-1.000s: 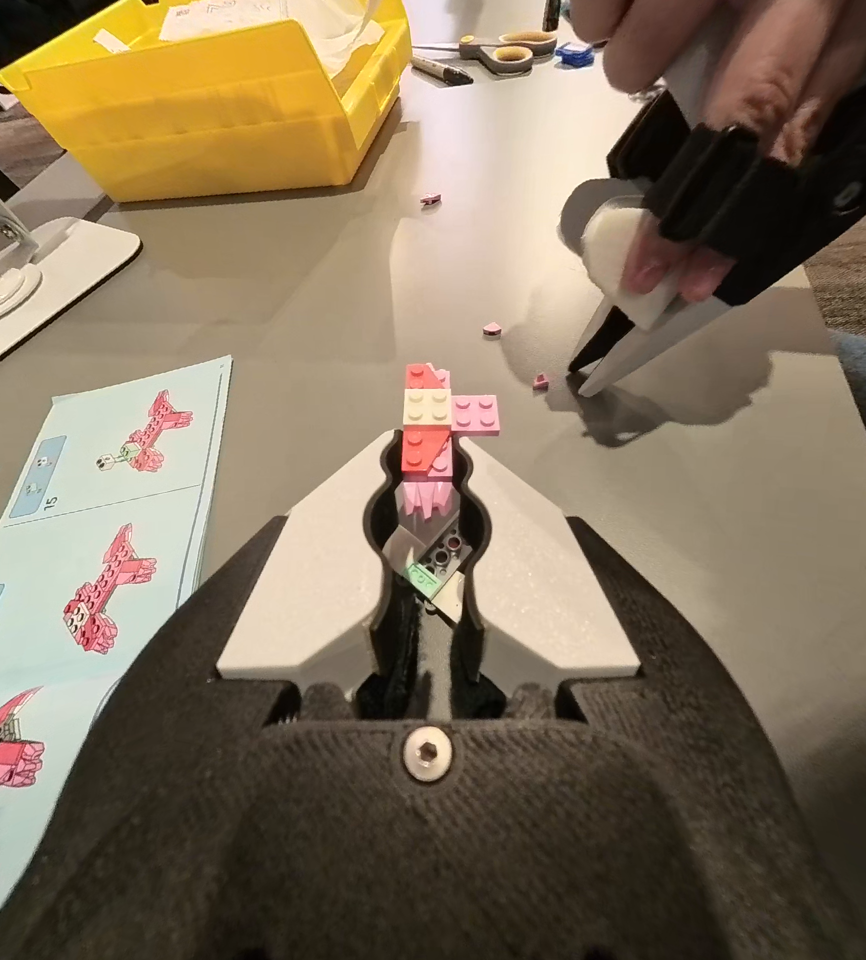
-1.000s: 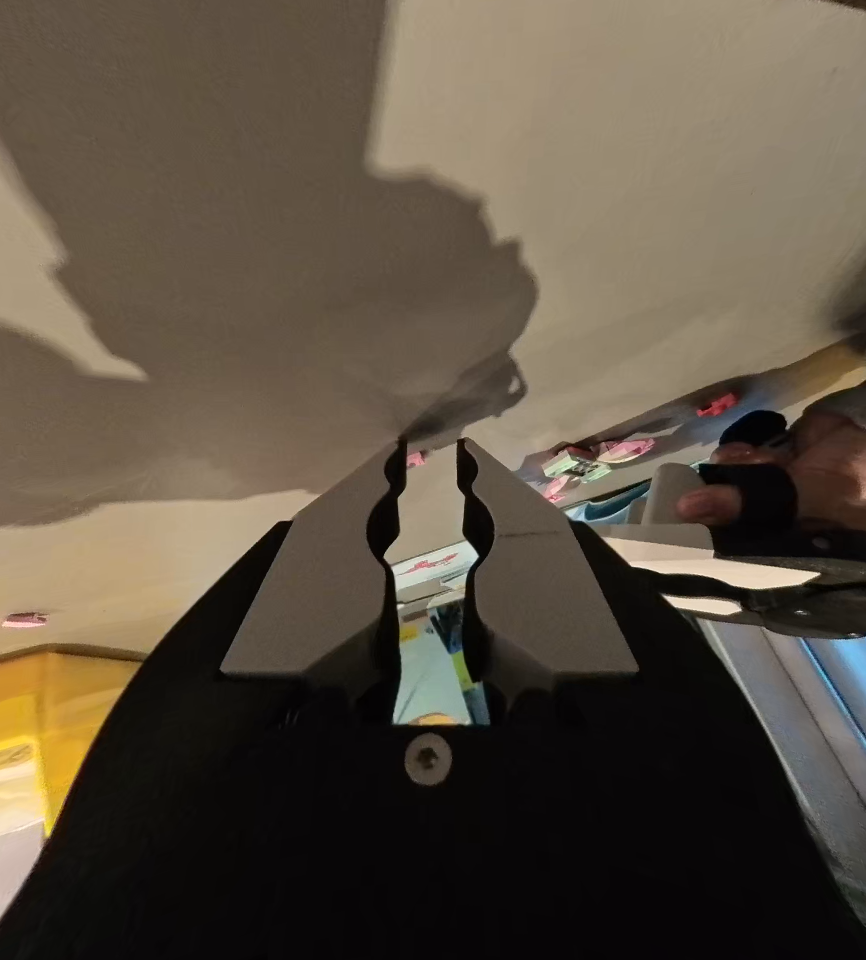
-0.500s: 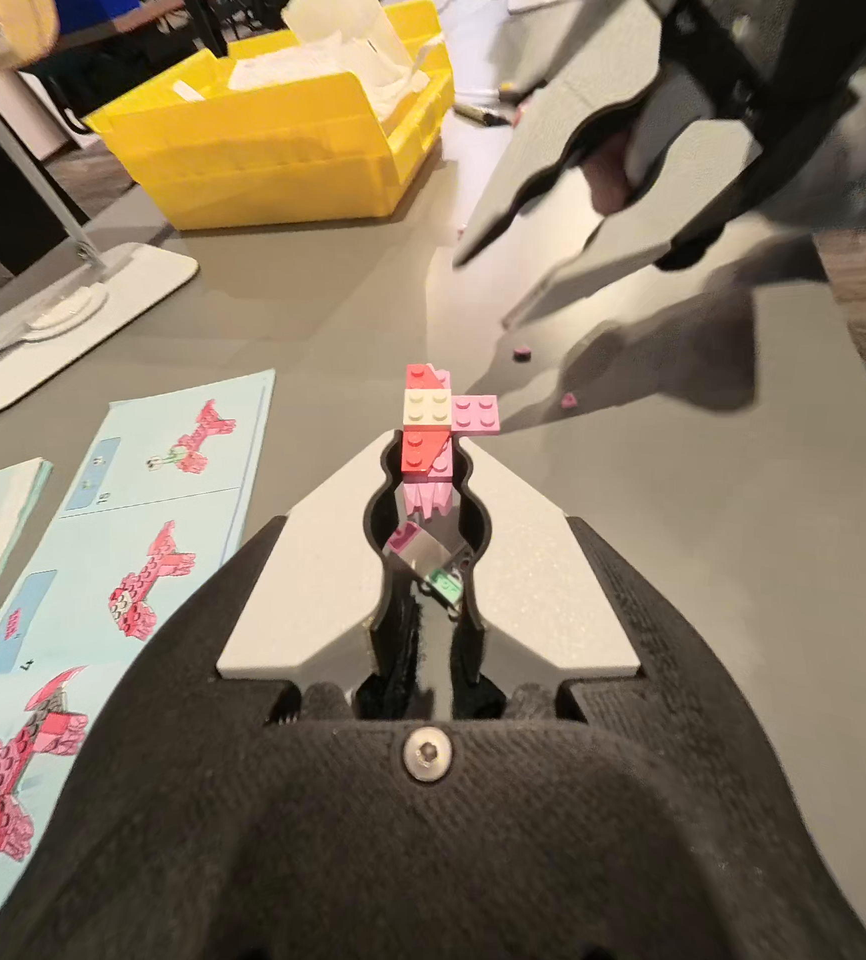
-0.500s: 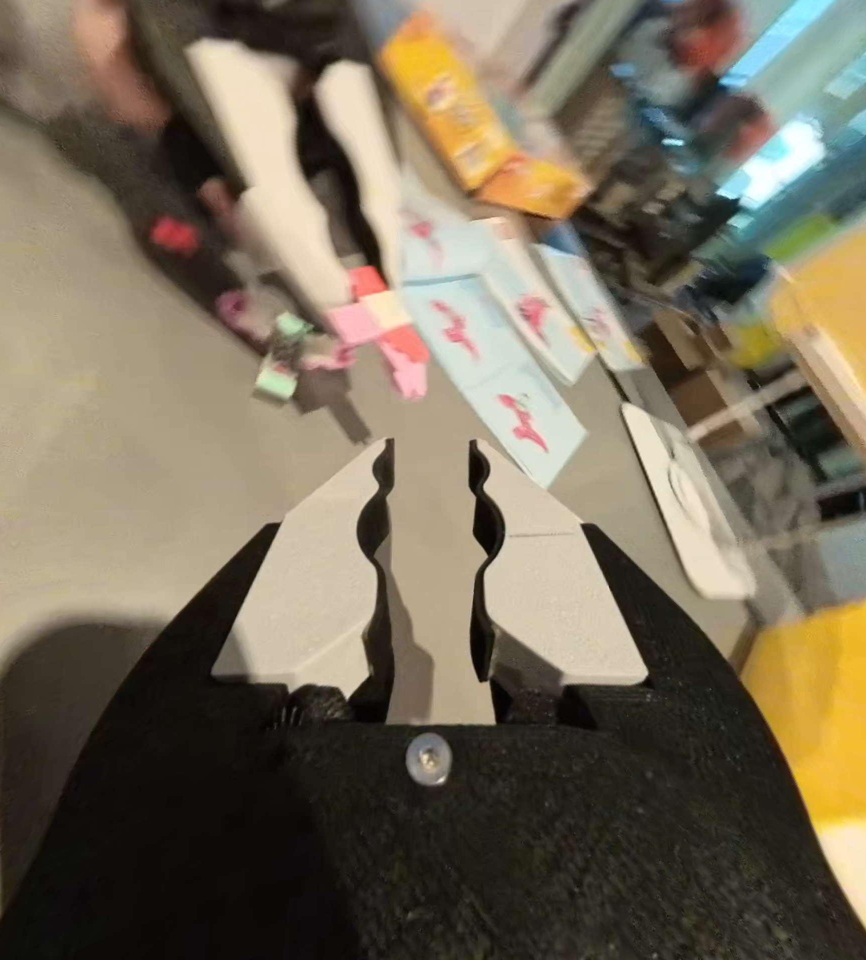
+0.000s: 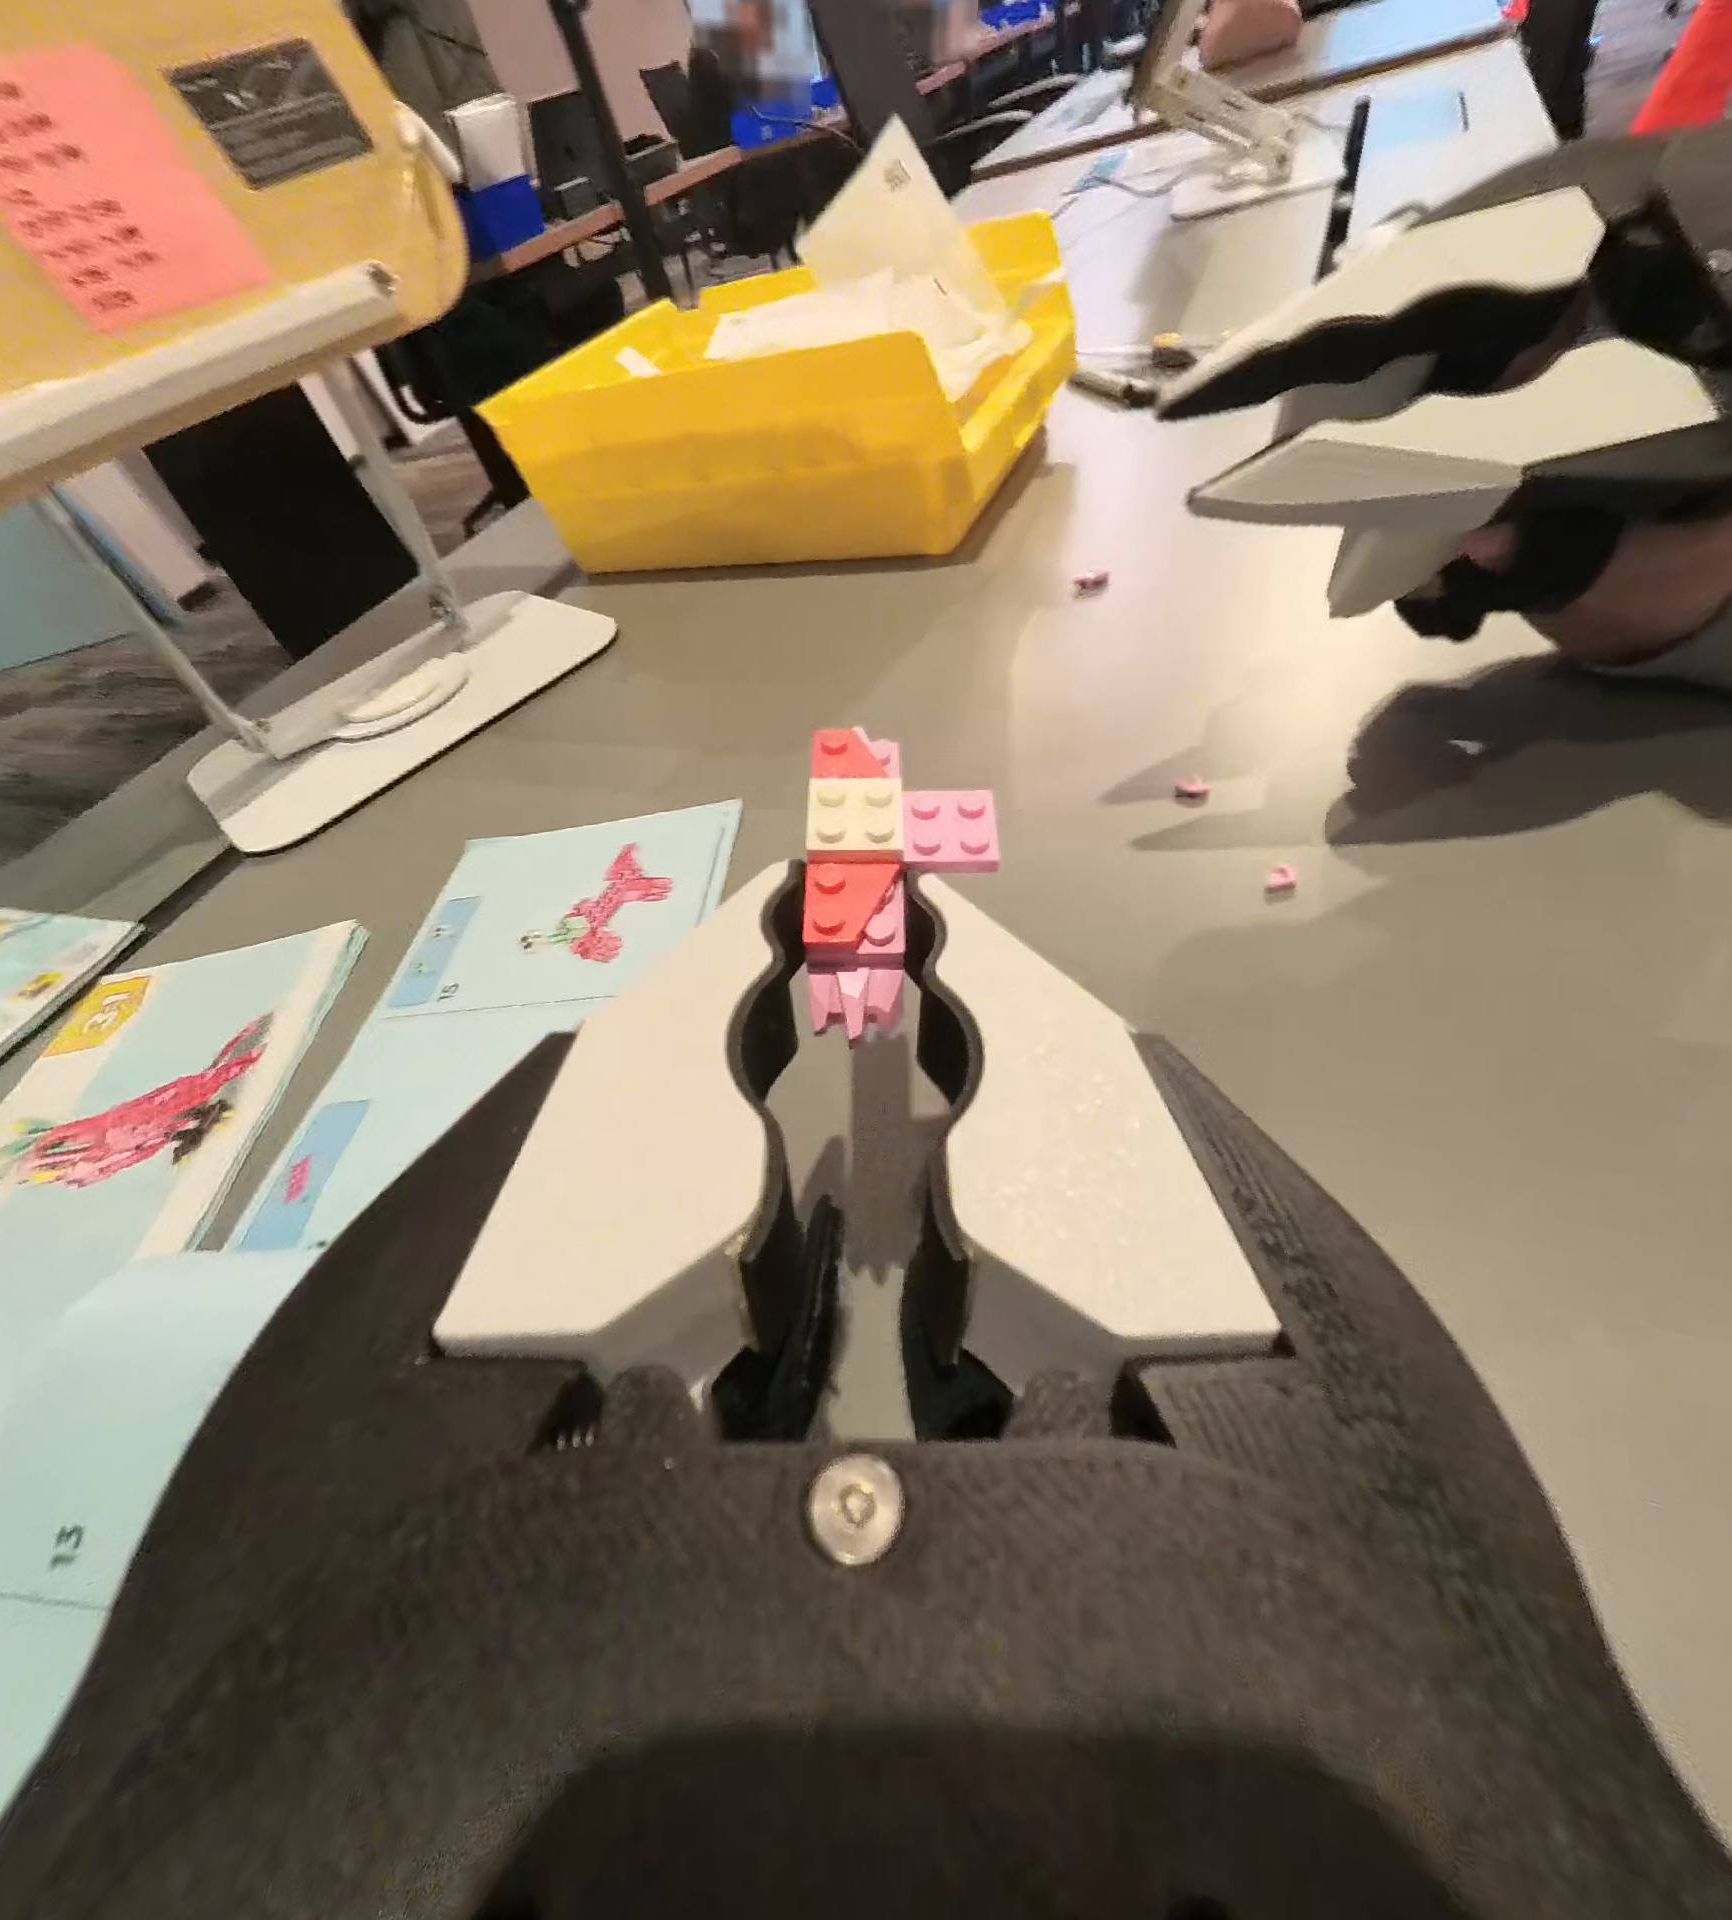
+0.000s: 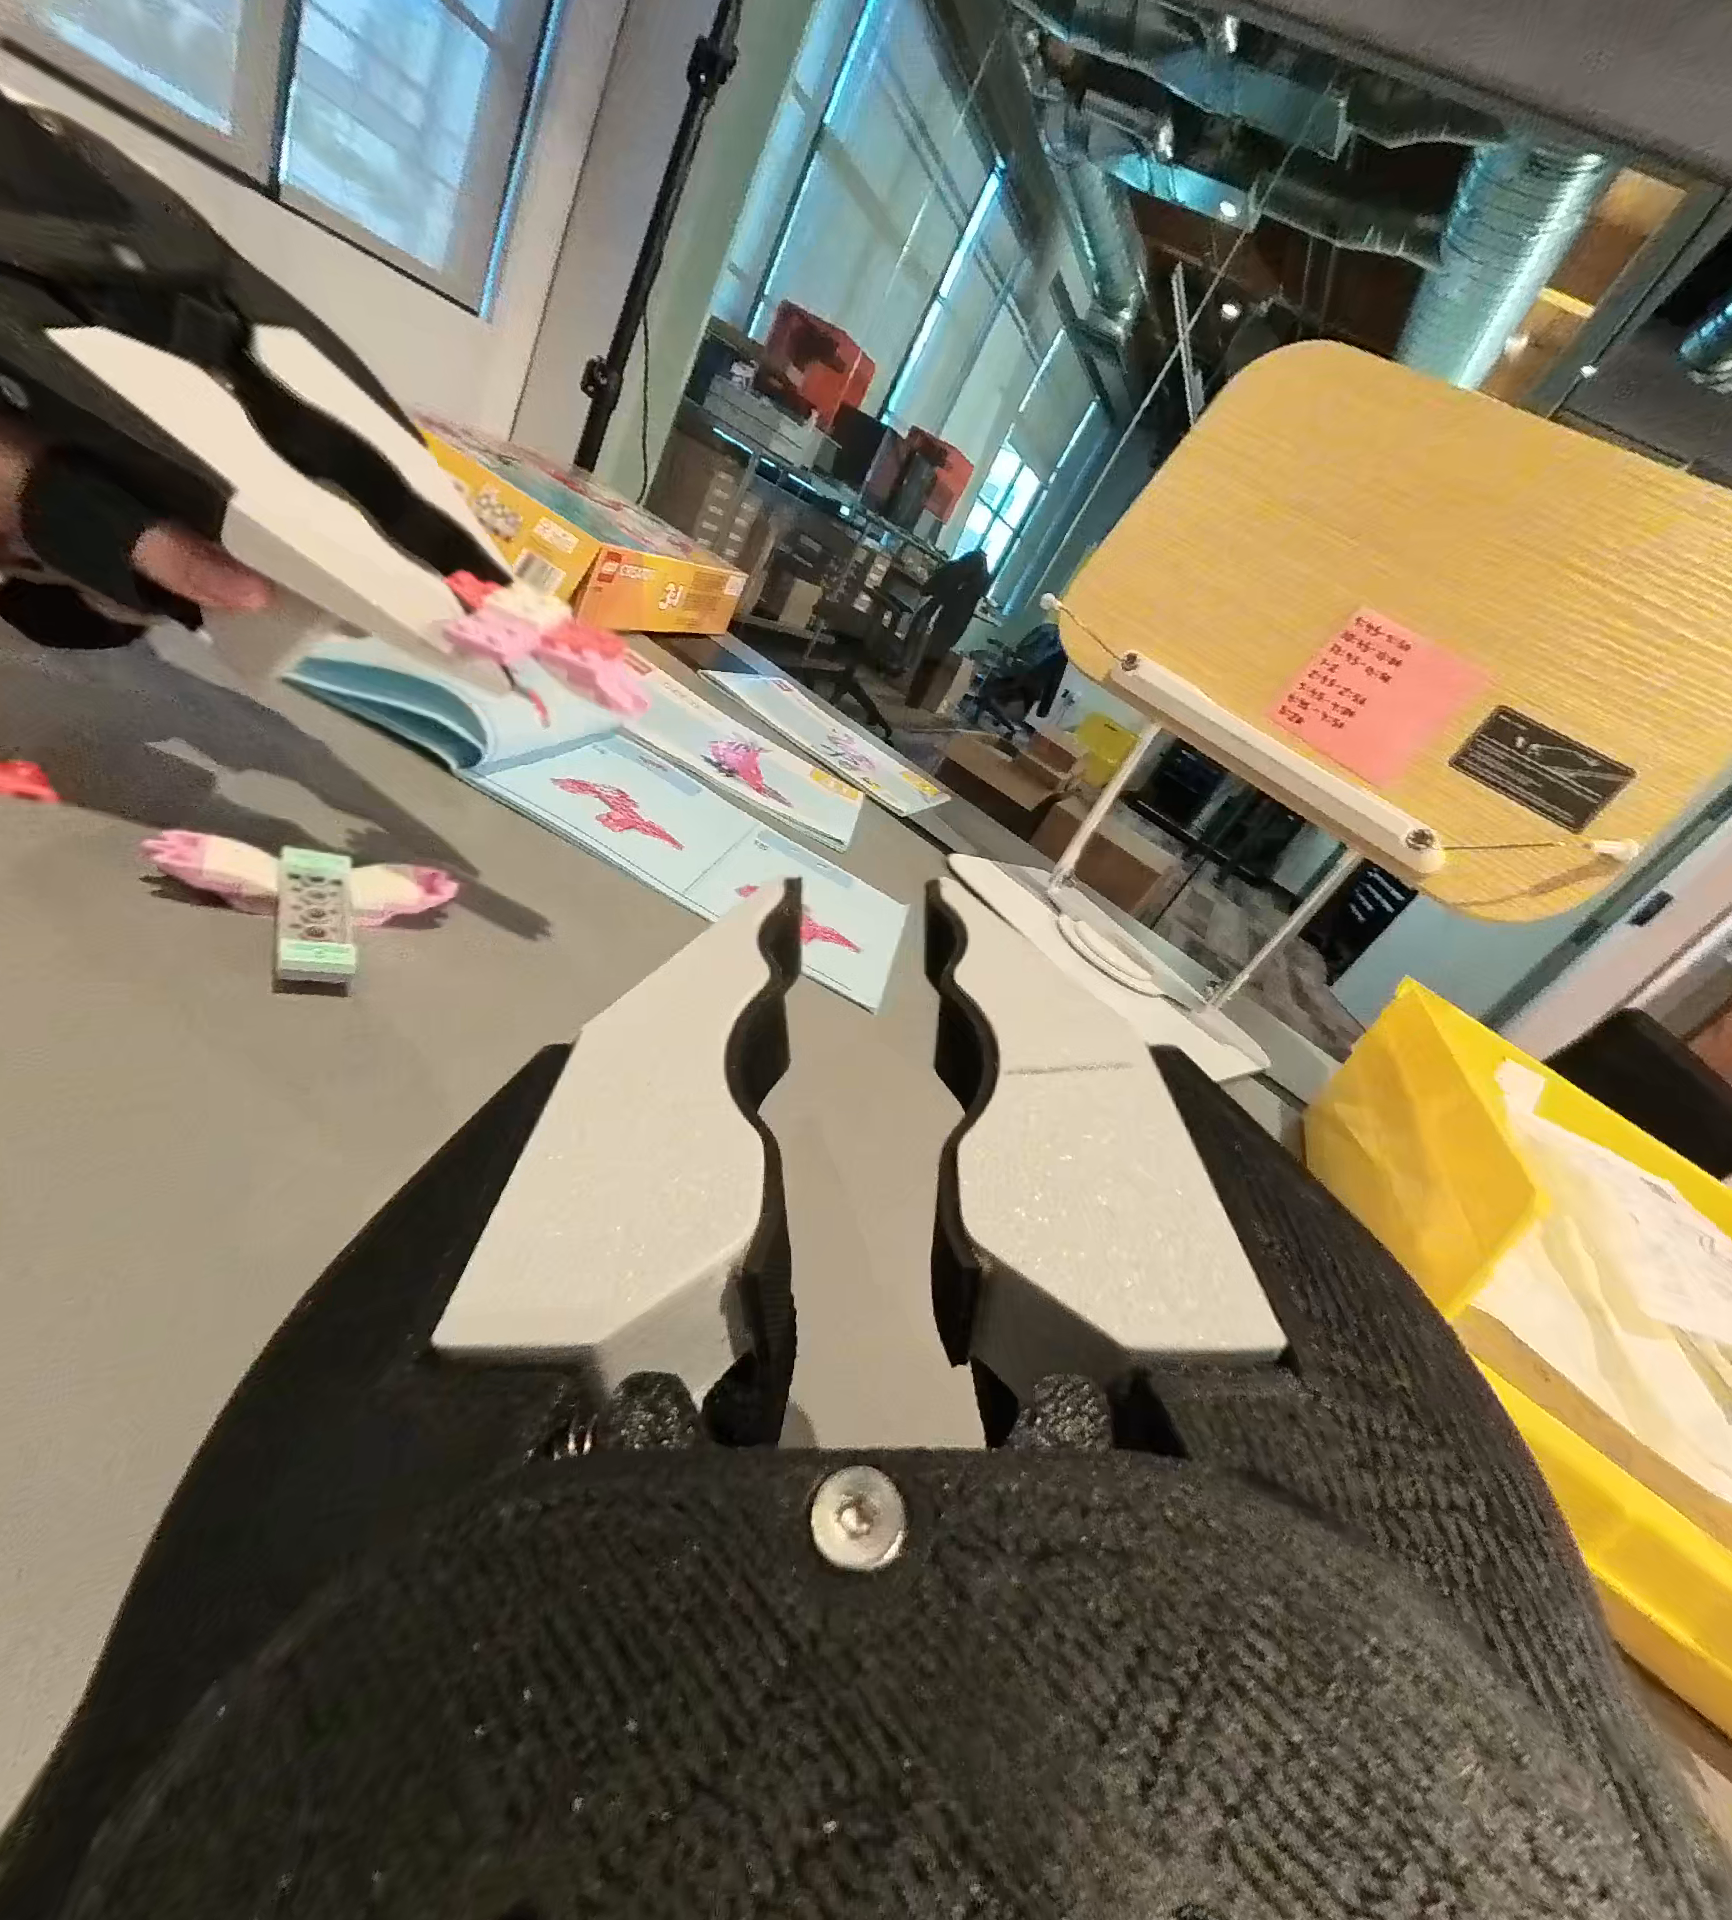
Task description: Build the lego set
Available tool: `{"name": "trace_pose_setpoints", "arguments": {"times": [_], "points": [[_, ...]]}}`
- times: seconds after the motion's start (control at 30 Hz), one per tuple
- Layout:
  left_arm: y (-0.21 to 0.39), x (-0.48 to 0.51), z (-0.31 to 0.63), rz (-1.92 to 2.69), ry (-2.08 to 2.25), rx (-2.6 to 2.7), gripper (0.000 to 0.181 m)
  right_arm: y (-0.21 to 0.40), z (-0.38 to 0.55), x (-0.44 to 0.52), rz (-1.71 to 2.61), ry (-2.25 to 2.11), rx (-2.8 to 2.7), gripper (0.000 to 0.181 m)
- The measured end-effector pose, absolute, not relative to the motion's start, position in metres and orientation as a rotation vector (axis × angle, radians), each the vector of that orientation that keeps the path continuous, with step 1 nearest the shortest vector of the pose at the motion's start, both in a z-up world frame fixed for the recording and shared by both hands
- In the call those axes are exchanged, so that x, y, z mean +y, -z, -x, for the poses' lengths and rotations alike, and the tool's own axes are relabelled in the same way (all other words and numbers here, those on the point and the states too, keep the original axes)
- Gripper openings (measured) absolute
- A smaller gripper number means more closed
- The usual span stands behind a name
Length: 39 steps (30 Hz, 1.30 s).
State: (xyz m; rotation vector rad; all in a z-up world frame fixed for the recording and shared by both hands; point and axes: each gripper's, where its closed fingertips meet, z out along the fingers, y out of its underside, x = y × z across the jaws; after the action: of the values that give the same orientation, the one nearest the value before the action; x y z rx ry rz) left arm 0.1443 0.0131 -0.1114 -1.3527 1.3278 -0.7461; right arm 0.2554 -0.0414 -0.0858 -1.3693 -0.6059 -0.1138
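Grey tabletop point(image 5: 1464, 1091) fills most of what we see through the left wrist view, with desks and chairs of an open office behind it. Our left gripper point(image 5: 854, 935) has its jaws pinching a small lego assembly point(image 5: 867, 842) of red, cream and pink plates at its near end. Its long axis runs straight away from us along the fingers, and one pink plate juts out to the right near the far end. Open instruction booklets point(image 5: 571, 914) lie to the left on the tabletop, a yellow bin point(image 5: 789, 457) stands beyond, and a white stand point(image 5: 405, 717) carrying a yellow board sits at far left. Three tiny pink pieces point(image 5: 1280, 879) are scattered to the right. Our right gripper point(image 5: 1246, 436) hangs above the tabletop at upper right, jaws spread and holding nothing.

From the right wrist view we see the right gripper point(image 6: 860, 902) with its jaws apart and only bare tabletop point(image 6: 114, 1195) between them. At upper left the left gripper point(image 6: 472, 597) holds the pink assembly point(image 6: 540, 639) above the booklets point(image 6: 654, 800), its length pointing right and slightly down. Another lego piece point(image 6: 311, 899), pink and white with a mint green plate across it, lies flat on the tabletop at left, near a small red piece point(image 6: 5, 777). A yellow lego box point(image 6: 623, 582) sits behind.
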Motion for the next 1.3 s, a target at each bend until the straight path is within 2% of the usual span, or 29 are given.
{"name": "trace_pose_setpoints", "arguments": {"times": [0.17, 0.43, 0.6, 0.9, 1.3], "points": [[0.108, 0.025, -0.139, 1.404, 0.847, 1.235, 0.017, 0.094, -0.258, -0.043, 1.444, 0.004, -0.573, 0.021], [0.106, 0.019, -0.142, 1.389, 0.908, 1.226, 0.016, 0.153, -0.230, -0.074, 1.883, -0.590, -0.740, 0.019], [0.107, 0.014, -0.145, 1.349, 0.889, 1.249, 0.017, 0.185, -0.224, -0.077, 2.063, -0.505, -0.857, 0.013], [0.113, 0.018, -0.145, 1.323, 0.736, 1.286, 0.016, 0.190, -0.214, -0.076, 2.067, -0.510, -0.943, 0.010], [0.108, 0.017, -0.143, 1.328, 0.812, 1.263, 0.016, 0.193, -0.215, -0.074, 2.082, -0.472, -0.944, 0.004]]}}
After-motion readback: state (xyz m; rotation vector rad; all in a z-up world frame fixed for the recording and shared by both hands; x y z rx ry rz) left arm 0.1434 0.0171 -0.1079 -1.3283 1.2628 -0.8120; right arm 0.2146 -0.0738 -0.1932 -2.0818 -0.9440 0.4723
